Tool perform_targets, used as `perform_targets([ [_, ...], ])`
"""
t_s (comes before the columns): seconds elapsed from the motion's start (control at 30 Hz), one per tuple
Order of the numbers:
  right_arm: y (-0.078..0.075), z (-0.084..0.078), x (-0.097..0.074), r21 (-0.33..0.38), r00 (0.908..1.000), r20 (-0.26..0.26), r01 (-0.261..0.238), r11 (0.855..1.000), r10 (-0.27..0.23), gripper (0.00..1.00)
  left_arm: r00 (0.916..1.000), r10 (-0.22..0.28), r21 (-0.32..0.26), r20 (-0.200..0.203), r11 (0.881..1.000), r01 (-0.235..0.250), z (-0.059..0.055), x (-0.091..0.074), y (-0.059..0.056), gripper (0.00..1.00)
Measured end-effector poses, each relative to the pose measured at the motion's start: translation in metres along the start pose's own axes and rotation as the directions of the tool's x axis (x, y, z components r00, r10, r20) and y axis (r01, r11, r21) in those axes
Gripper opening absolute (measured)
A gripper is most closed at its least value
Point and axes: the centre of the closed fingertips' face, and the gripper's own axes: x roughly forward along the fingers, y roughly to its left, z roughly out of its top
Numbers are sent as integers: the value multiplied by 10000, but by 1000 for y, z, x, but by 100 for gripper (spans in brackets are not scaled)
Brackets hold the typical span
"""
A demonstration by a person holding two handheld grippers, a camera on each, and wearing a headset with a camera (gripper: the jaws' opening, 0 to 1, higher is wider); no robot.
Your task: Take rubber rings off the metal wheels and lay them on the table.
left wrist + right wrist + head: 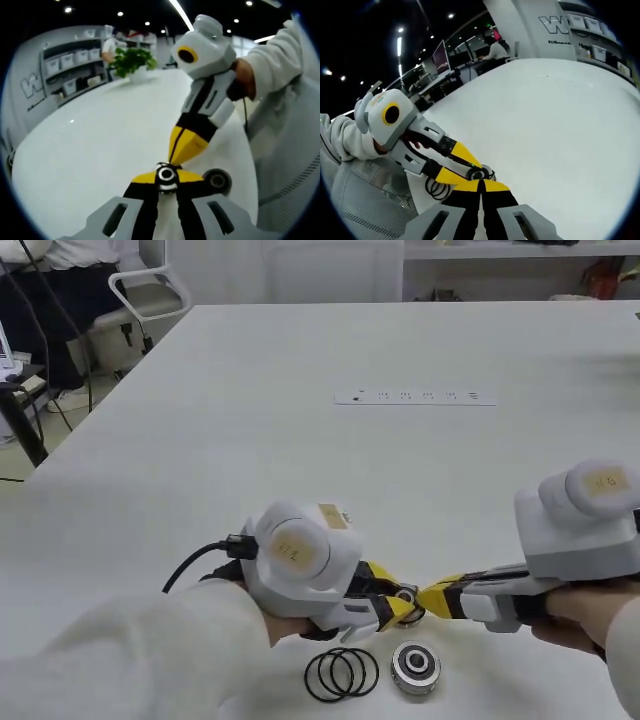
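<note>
1. Your left gripper (392,606) comes in from the left of the head view. Its jaws are clamped on either side of a small metal wheel (166,176), held over the white table (300,440).
2. Your right gripper (481,187) meets it head-on from the other side. Its yellow jaws are pressed together and the tips touch the wheel's rim. Whether any rubber is caught between them cannot be told.
3. Three black rubber rings (342,673) lie overlapping on the table, near its front edge. In the head view they sit just below the left gripper.
4. A second wheel (415,667) lies flat just to the right of the rings and does not touch them. It has a silver centre and a dark band at the rim.
5. Both of your hands show white sleeves, and a black cable trails from the back of the left gripper's body.
6. Farther back, a white power strip (415,397) sits in the tabletop, well apart from the work, and a chair (150,295) stands beyond the table's far-left corner.
</note>
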Motion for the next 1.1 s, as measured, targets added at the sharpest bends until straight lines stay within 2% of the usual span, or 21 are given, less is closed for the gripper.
perform_targets([
  [0.63, 2, 3, 1, -89, 9998, 131, -175, 9998, 176, 0, 10000, -4, -87, 65, 10000, 4, 0, 0, 0, 13],
  [0.77, 8, 7, 2, -116, 9986, 282, -452, 9989, 456, 0, 10000, 10, -116, 78, 9999, -9, 0, 0, 0, 13],
  [0.8, 9, 10, 2, -79, 9977, 481, -471, 9989, 475, 0, 10000, 11, -117, 77, 9999, -10, 0, 0, 0, 13],
  [0.97, 8, 8, 3, -195, 9993, 304, -233, 9995, 239, 0, 9999, 31, -122, 108, 9999, -30, 0, 0, 1, 13],
  [1.1, 0, 6, 1, 55, 9997, 247, 50, 10000, -51, 0, 9999, 53, -142, 125, 9999, -51, 1, 0, 1, 13],
])
